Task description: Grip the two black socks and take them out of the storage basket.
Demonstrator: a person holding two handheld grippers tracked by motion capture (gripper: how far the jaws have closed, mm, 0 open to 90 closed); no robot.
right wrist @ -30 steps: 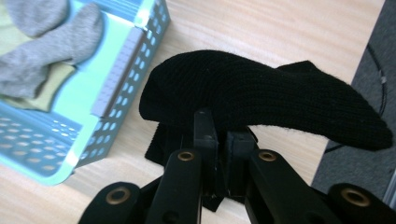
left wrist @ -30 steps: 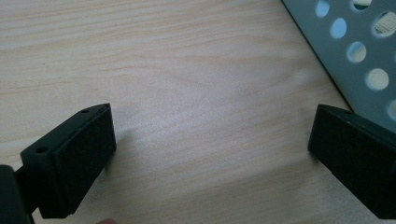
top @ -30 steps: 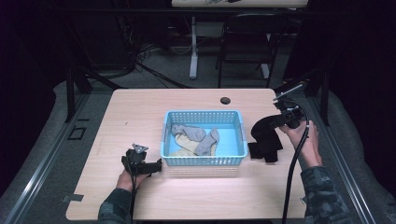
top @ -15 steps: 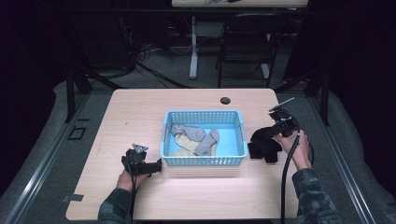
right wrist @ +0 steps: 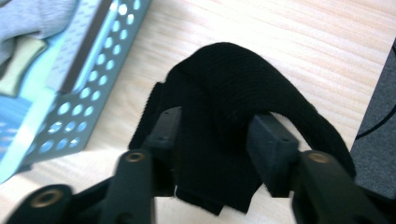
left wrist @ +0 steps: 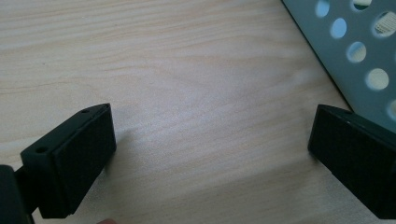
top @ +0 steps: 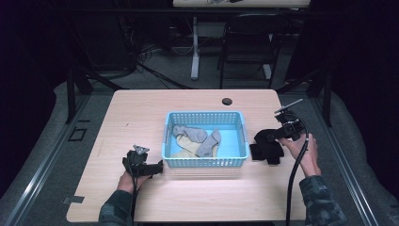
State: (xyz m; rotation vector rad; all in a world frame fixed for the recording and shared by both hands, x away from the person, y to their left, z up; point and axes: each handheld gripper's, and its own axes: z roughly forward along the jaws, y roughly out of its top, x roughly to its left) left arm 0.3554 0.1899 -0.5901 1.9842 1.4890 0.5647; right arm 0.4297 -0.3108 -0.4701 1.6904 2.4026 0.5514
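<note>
A blue perforated basket (top: 202, 162) stands mid-table holding grey and pale yellow socks (top: 197, 139). Just right of it a black sock (top: 266, 147) lies bunched on the wood. My right gripper (top: 275, 135) is low over that sock. In the right gripper view its jaws (right wrist: 217, 128) pinch a raised fold of the black sock (right wrist: 233, 79), with the basket wall (right wrist: 93, 70) to the left. My left gripper (top: 157, 167) rests on the table at the basket's near left corner. It is open (left wrist: 210, 140), with bare wood between the jaws and the basket wall (left wrist: 359, 56) beside it.
A small dark round object (top: 227, 100) sits near the table's far edge. A chair (top: 249, 42) and a table leg stand beyond the table. Grey floor matting (right wrist: 378, 116) lies past the table's right edge.
My right gripper has come down and toward the near side, bringing the black sock from the air onto the table beside the basket. The left gripper has stayed put.
</note>
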